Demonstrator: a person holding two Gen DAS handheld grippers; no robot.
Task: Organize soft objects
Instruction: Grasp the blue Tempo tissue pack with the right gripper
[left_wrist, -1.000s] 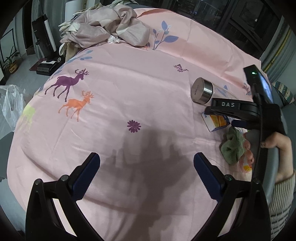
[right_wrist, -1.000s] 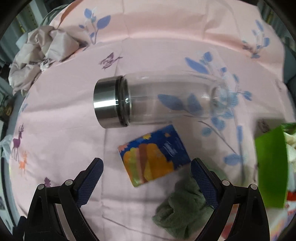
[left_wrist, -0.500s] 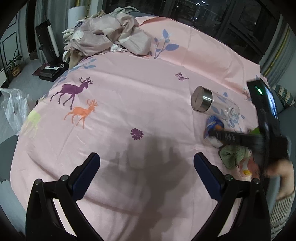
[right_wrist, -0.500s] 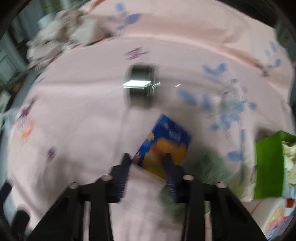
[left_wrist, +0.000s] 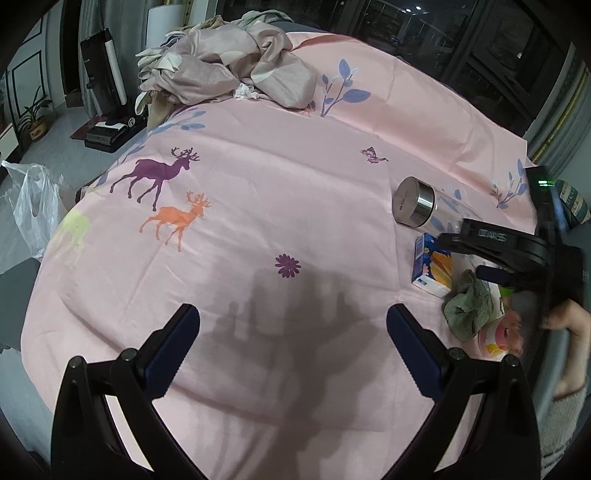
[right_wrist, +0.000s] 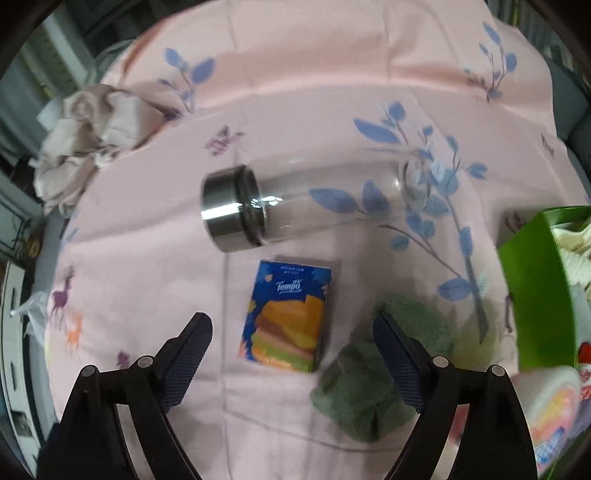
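Tissues: your blue Tempo tissue pack (right_wrist: 286, 317) lies flat on the pink bedsheet (right_wrist: 147, 266), orange-and-green print up, between the fingers of your right gripper (right_wrist: 291, 354), whose jaws are opening and touch nothing. Left of it, far across the sheet, a crumpled beige cloth heap (right_wrist: 81, 129). Just beyond the pack, a clear glass bottle (right_wrist: 314, 206) lies on its side, steel cap to the left. Right of the pack, touching its lower corner, a bunched green cloth (right_wrist: 373, 373) sits partly behind your right finger. Farther right, a green box (right_wrist: 535, 291) at the edge. Your left gripper (left_wrist: 291, 354) hangs spread wide over bare sheet, nothing between its fingers
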